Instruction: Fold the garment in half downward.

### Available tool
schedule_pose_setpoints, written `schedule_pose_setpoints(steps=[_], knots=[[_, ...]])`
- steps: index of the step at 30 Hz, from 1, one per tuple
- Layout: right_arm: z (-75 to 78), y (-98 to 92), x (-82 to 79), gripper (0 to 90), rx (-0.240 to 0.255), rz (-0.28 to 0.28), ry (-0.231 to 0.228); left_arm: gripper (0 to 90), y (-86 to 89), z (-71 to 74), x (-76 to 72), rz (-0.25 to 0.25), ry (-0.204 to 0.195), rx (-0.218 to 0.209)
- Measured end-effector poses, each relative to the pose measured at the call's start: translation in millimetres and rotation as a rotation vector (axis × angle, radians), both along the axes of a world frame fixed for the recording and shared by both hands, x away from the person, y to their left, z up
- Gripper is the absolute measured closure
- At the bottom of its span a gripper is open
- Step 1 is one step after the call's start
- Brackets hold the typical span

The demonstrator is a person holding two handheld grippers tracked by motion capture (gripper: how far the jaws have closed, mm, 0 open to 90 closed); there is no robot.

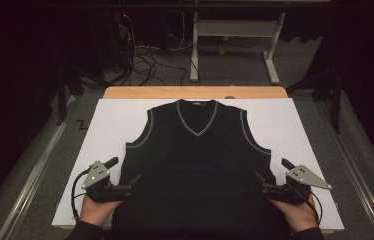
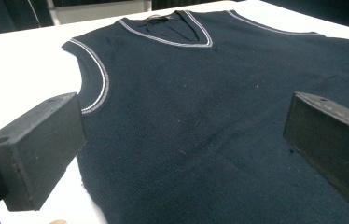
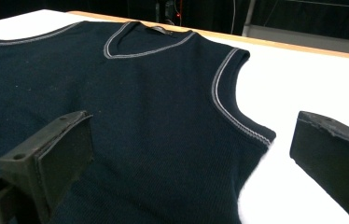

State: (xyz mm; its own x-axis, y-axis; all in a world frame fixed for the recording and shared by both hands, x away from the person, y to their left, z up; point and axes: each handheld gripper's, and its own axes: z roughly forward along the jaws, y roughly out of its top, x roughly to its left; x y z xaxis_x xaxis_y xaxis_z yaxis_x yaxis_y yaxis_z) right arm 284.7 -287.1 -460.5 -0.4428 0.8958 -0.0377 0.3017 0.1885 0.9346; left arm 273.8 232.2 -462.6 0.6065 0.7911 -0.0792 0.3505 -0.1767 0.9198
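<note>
A dark navy sleeveless V-neck vest (image 1: pixel 197 160) with pale trim lies flat, front up, on a white sheet (image 1: pixel 115 120). My left gripper (image 1: pixel 125 175) hovers at the vest's lower left side edge, jaws wide open with nothing between them; its own view looks over the vest (image 2: pixel 200 121) from the left armhole side. My right gripper (image 1: pixel 271 176) stands open at the lower right side edge, mirrored; in its view the vest (image 3: pixel 130 107) spans between the jaws, with the right armhole trim near the far jaw.
The white sheet covers a wooden table whose far edge (image 1: pixel 195 92) shows beyond the collar. Past the table, a desk frame (image 1: pixel 235 45) and loose cables (image 1: pixel 145 62) sit on grey carpet. Metal rails (image 1: pixel 40 165) run along both sides.
</note>
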Motion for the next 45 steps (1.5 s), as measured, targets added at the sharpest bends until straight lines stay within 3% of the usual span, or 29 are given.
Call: schedule_pose_setpoints(steps=[6, 12, 17, 28, 39, 40, 45], knots=[[0.0, -7.3, -2.4, 0.3, 0.026, -0.015, -0.005, 0.0, -2.7, -0.6, 2.3, -0.013, 0.015, -0.016], [0.9, -11.0, -2.5, 0.3, 0.049, -0.024, -0.014, 0.0, -5.7, -2.2, 3.6, -0.028, 0.017, -0.004], [1.2, -7.2, -1.6, 0.3, 0.039, -0.004, -0.023, 0.0, -4.2, -2.6, 6.0, -0.030, 0.048, -0.023], [1.2, 4.0, 5.4, 0.3, 0.028, -0.001, -0.024, 0.0, -4.6, -4.2, 7.7, -0.011, 0.034, -0.058], [4.0, 14.6, 12.4, 0.3, 0.014, 0.023, -0.016, 0.0, 4.2, -1.3, 13.7, 0.029, 0.052, -0.104], [3.6, 14.5, 12.7, 0.3, 0.015, 0.021, -0.011, 0.0, 4.5, -1.3, 12.8, 0.012, 0.067, -0.117], [5.6, 11.6, 11.8, 0.3, 0.027, -0.002, -0.019, 0.0, 3.1, -0.5, 12.0, 0.018, 0.051, -0.104]])
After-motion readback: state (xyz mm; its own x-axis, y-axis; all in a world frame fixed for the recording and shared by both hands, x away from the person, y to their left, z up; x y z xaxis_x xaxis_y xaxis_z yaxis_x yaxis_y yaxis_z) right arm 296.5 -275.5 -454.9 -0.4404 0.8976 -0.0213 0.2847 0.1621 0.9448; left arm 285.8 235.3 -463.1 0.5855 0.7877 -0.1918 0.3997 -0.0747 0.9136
